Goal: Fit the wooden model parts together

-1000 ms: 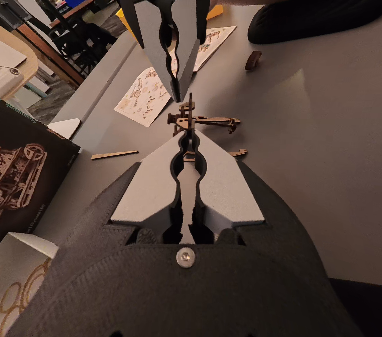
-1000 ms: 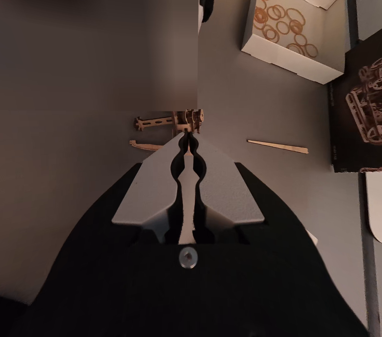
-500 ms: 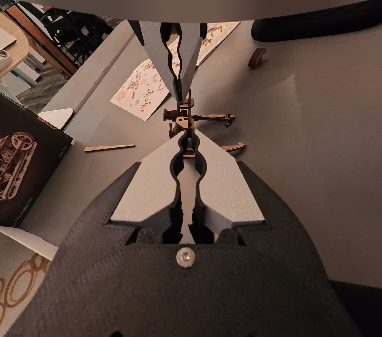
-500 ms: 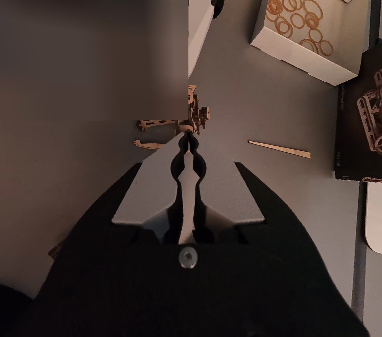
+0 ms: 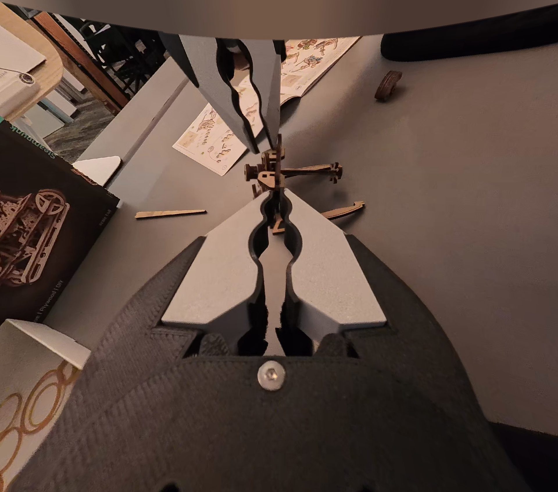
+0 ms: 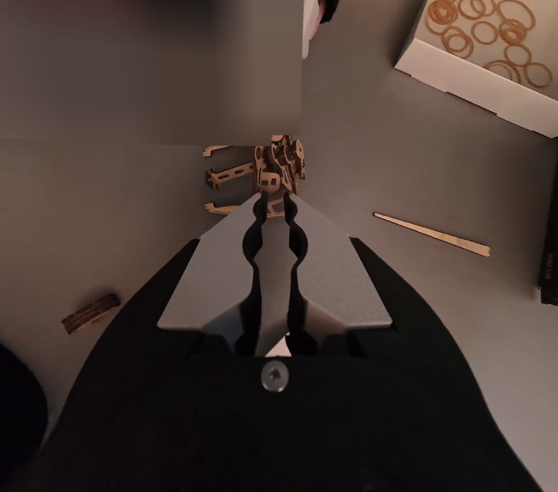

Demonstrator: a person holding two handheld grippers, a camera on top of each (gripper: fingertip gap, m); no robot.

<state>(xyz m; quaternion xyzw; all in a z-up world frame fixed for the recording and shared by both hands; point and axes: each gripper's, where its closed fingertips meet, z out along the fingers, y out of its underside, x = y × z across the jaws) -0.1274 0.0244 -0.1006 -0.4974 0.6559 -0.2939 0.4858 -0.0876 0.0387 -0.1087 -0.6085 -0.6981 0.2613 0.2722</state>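
While the left gripper (image 5: pixel 275 196) stays out of sight in the right wrist view, its own camera shows it pinching the wooden model (image 5: pixel 270 172) above the grey counter (image 5: pixel 437 221), jaws pressed onto a thin upright plate. Left of it there lie a dark box (image 5: pixel 45 224) and a wooden stick (image 5: pixel 170 213); a booklet (image 5: pixel 229 133) lies beyond, seen in this view only. Facing it from above, the right gripper (image 5: pixel 265 147) has its tips slightly spread, at the model's top. From the right wrist view, that gripper (image 6: pixel 273 196) is parted around nothing, just short of the model (image 6: pixel 277 166), with a loose curved strip (image 6: pixel 220 208) to the left and a white box of rubber bands (image 6: pixel 471 79) far right.
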